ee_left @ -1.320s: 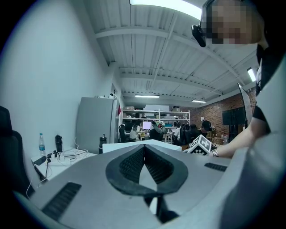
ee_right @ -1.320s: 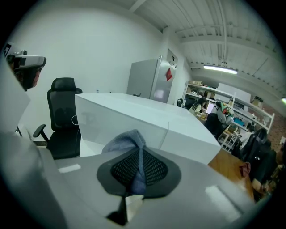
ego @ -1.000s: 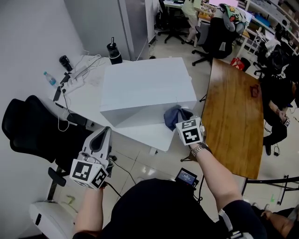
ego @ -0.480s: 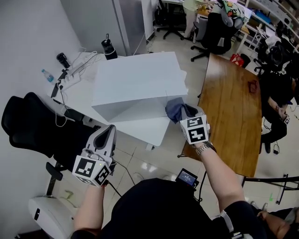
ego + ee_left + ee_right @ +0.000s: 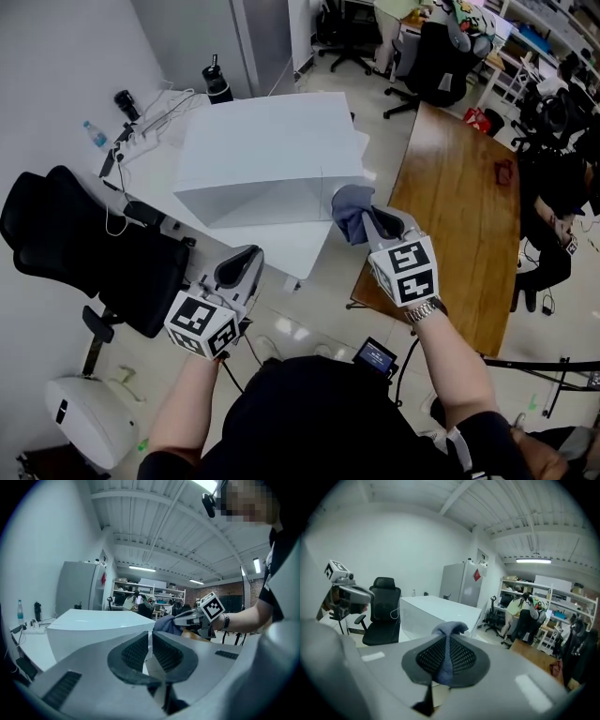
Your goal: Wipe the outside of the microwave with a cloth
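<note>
- Cloth (image 5: 348,212): grey-blue and bunched, pinched between the jaws of the right gripper (image 5: 367,221). A tuft sticks out past the jaw tips.
- Right gripper view: the jaws are clenched on the cloth (image 5: 449,631). The fabric runs as a narrow strip down between the two mesh pads.
- Cloth position: at the near right corner of the microwave (image 5: 267,150), level with its top edge. Whether the fabric presses on the casing cannot be told from any view.
- Microwave: a plain white box standing on a white table (image 5: 292,251). Its top and front face are towards the head camera.
- Left gripper (image 5: 244,268): held low in front of the table's near edge, apart from the microwave and from the cloth.
- Left gripper view: the jaws (image 5: 151,641) are closed together with nothing between them. Beyond them are the microwave (image 5: 93,625) and, to its right, the cloth (image 5: 166,624) in the other gripper.
- Table top to the left of the microwave: a clear water bottle (image 5: 96,134), a power strip with cables (image 5: 141,136), and a black flask (image 5: 217,82) at the far corner.
- Black office chair (image 5: 84,244): just beside the table's left side.
- Wooden table (image 5: 459,225): to the right of the white table, near the right gripper.
- Grey cabinet (image 5: 253,37): stands behind the white table, against the wall.
- Background of the right gripper view: shelving, chairs and people at the far side of the room.
</note>
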Motion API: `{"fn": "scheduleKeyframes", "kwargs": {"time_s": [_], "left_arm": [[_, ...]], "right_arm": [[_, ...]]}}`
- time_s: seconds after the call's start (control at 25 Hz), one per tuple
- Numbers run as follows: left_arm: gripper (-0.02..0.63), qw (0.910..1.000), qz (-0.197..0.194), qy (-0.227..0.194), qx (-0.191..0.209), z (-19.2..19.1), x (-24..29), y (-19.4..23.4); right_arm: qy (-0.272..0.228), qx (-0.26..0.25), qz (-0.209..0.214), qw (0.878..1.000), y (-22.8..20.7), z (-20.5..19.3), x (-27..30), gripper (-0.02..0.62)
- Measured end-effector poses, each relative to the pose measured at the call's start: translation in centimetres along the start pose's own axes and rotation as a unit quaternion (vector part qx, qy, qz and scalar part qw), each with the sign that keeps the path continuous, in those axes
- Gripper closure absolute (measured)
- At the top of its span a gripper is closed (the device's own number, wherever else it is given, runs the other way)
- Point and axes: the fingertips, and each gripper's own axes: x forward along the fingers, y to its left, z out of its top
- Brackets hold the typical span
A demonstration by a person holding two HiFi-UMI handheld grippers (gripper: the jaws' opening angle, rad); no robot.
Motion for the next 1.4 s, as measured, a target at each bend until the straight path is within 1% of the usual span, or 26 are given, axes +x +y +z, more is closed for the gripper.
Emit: {"fn": "scheduleKeyframes", "kwargs": {"time_s": [0.16,0.24,0.32,0.48,0.56,0.72,0.84,0.88,0.92,0.96,1.0,1.04,1.24,1.4], "left_arm": [[0.510,0.9988,-0.047,0.012,0.005,-0.9,1.7,-2.9],[0.448,0.9975,-0.068,0.018,0.002,-1.4,2.3,-4.1],[0.400,0.9962,-0.085,0.022,-0.001,-1.9,2.7,-5.1],[0.350,0.9948,-0.100,0.019,-0.006,-2.2,2.8,-6.2],[0.342,0.9938,-0.110,0.015,-0.010,-2.2,2.6,-6.7],[0.342,0.9910,-0.134,0.005,-0.011,-1.7,2.0,-7.7],[0.353,0.9901,-0.140,-0.004,-0.005,-1.2,1.3,-8.2],[0.373,0.9900,-0.141,-0.007,-0.002,-1.0,1.1,-8.3],[0.412,0.9900,-0.141,-0.010,0.000,-0.8,0.9,-8.3],[0.478,0.9901,-0.139,-0.014,0.003,-0.6,0.6,-8.4],[0.530,0.9906,-0.135,-0.018,0.005,-0.4,0.3,-8.3],[0.557,0.9915,-0.129,-0.021,0.007,-0.2,0.1,-8.1],[0.575,0.9966,-0.075,-0.029,0.020,0.1,-1.5,-5.9],[0.578,0.9986,-0.032,-0.037,0.019,0.1,-3.0,-4.0]], "right_arm": [[-0.027,-0.008,0.041,0.999,2.1,1.8,-2.9,0.577],[-0.044,-0.013,0.068,0.997,3.5,2.8,-4.2,0.577],[-0.058,-0.019,0.096,0.993,5.0,3.7,-5.5,0.577],[-0.080,-0.034,0.152,0.985,7.7,5.2,-7.6,0.577],[-0.087,-0.043,0.177,0.979,9.0,5.8,-8.5,0.577],[-0.096,-0.069,0.217,0.969,11.5,6.9,-9.5,0.577],[-0.102,-0.084,0.243,0.961,13.1,7.4,-9.9,0.577],[-0.103,-0.089,0.250,0.958,13.6,7.5,-10.0,0.577],[-0.104,-0.094,0.257,0.956,14.0,7.6,-10.1,0.577],[-0.105,-0.099,0.263,0.954,14.4,7.6,-10.1,0.577],[-0.106,-0.103,0.267,0.952,14.8,7.7,-10.0,0.577],[-0.106,-0.107,0.269,0.951,15.0,7.7,-9.9,0.577],[-0.107,-0.118,0.272,0.949,16.1,7.7,-8.7,0.571],[-0.102,-0.122,0.288,0.944,17.9,7.3,-7.6,0.561]]}}
